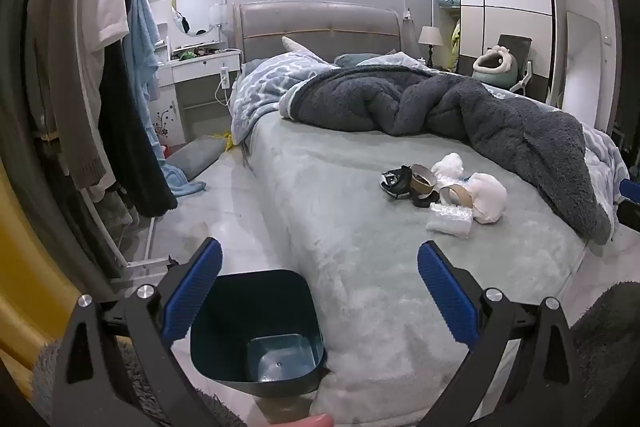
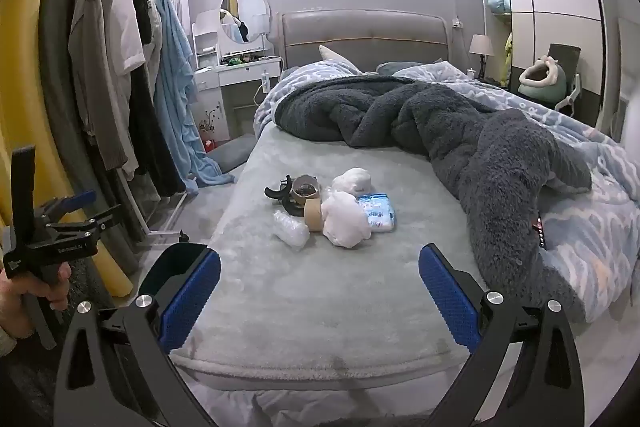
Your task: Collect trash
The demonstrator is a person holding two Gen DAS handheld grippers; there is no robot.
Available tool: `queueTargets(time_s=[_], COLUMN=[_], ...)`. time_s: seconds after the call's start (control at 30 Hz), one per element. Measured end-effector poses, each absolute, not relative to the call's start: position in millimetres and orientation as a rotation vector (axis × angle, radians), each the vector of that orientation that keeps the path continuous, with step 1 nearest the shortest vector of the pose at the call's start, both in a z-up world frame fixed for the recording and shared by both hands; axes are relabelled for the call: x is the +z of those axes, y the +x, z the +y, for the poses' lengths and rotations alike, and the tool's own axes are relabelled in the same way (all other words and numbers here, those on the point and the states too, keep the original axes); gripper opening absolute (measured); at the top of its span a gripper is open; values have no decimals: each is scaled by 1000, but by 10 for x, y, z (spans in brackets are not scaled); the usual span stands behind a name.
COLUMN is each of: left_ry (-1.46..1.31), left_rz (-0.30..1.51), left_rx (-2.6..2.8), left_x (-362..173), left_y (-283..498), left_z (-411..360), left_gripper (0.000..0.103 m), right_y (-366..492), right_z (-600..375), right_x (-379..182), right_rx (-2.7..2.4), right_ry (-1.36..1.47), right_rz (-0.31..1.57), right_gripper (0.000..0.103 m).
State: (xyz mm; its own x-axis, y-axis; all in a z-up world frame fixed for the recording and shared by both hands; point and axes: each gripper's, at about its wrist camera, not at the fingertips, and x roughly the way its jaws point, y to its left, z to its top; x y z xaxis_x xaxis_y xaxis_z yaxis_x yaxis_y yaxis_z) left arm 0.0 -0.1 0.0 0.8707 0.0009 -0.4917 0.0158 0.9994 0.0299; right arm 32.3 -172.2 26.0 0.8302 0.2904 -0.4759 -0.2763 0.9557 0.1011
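A heap of trash lies mid-bed on the grey-green sheet (image 2: 320, 307): two cardboard tape rolls (image 2: 306, 189), white crumpled wads (image 2: 344, 223), a clear plastic wrap (image 2: 290, 229), a blue-white tissue pack (image 2: 376, 213) and a black strap piece (image 2: 278, 193). My right gripper (image 2: 320, 259) is open and empty, well short of the heap. My left gripper (image 1: 320, 255) is open over the bed's near left corner, above an empty dark teal bin (image 1: 256, 327). In the left wrist view the trash heap (image 1: 440, 191) lies far ahead to the right. A hand (image 2: 48, 283) holds the left gripper (image 2: 100, 207).
A dark grey fleece blanket (image 2: 460, 131) sprawls across the bed's far and right side. A clothes rack (image 2: 120, 87) full of garments stands left, with a strip of floor (image 1: 224, 195) between it and the bed. A dressing table (image 2: 240, 71) and wardrobe (image 2: 556, 27) line the back wall.
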Motion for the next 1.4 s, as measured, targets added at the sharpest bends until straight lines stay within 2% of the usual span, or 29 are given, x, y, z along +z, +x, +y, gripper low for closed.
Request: queueTargets(time_s=[1.4], left_ry=[44], left_rz=[511], left_rx=[-3], left_x=[-1], left_y=[-3], left_z=[-7], left_gripper=[100], right_y=[308], right_z=[-1765], right_x=[269], right_rx=[305], right_ry=[47], right_rz=[508], right_gripper=[100])
